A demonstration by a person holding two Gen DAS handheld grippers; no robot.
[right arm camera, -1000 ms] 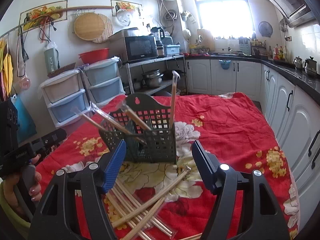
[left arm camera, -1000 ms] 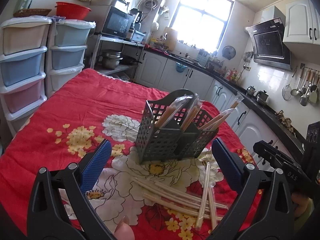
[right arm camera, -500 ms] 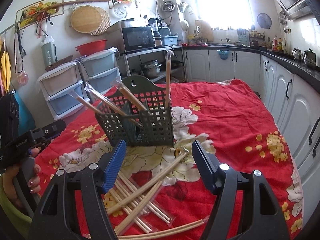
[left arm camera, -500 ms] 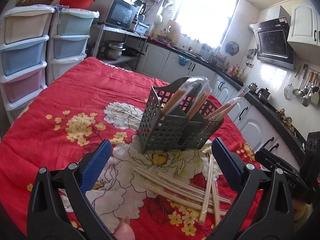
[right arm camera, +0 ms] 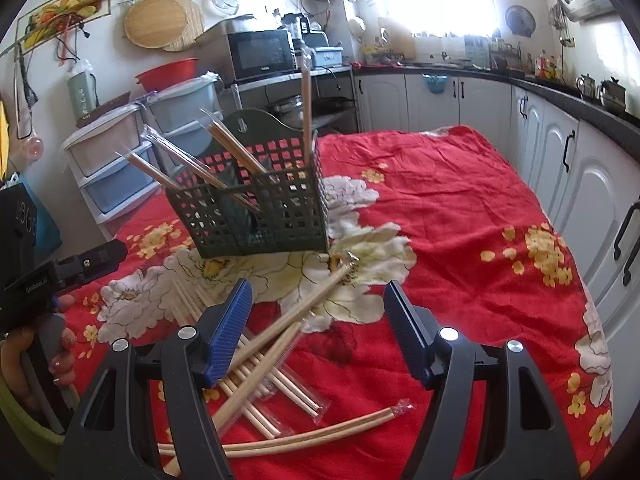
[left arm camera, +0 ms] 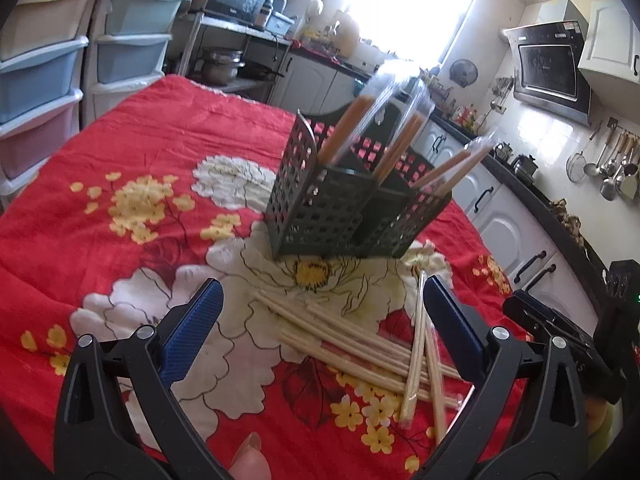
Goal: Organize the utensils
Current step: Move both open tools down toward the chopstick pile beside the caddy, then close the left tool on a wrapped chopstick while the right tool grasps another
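Both tools have come down toward the tabletop (right arm camera: 460,200) since a second ago, and they tip more steeply now: the red flowered cloth (left arm camera: 120,152) fills more of each view, and the shelves and window have slid up toward the top edge. The dark slotted utensil basket (left arm camera: 340,216) stands where it stood, upright on the big white flower, and looms larger than before. The wrapped chopsticks in the basket (right arm camera: 224,160) lean out of its compartments just as they did; one stands almost straight up at the right-hand corner in the right wrist view.

The left tool (left arm camera: 320,320) hangs with its blue pads spread wide and nothing between them. It sits above the loose chopsticks (left arm camera: 360,344) that lie scattered on the cloth just in front of the basket, and that pile now lies right in the gap between the pads, where earlier it lay lower in the view. The right tool (right arm camera: 318,320) is likewise spread and holds nothing. Its left pad now overlaps the heap of loose sticks in the picture; whether it touches them I cannot tell. A bent pair in a clear sleeve (right arm camera: 320,432) lies crosswise nearest the right tool, more of it showing than half a second back.

At the left edge of the right wrist view, the person's hand (right arm camera: 60,352) grips the handle of the left tool.
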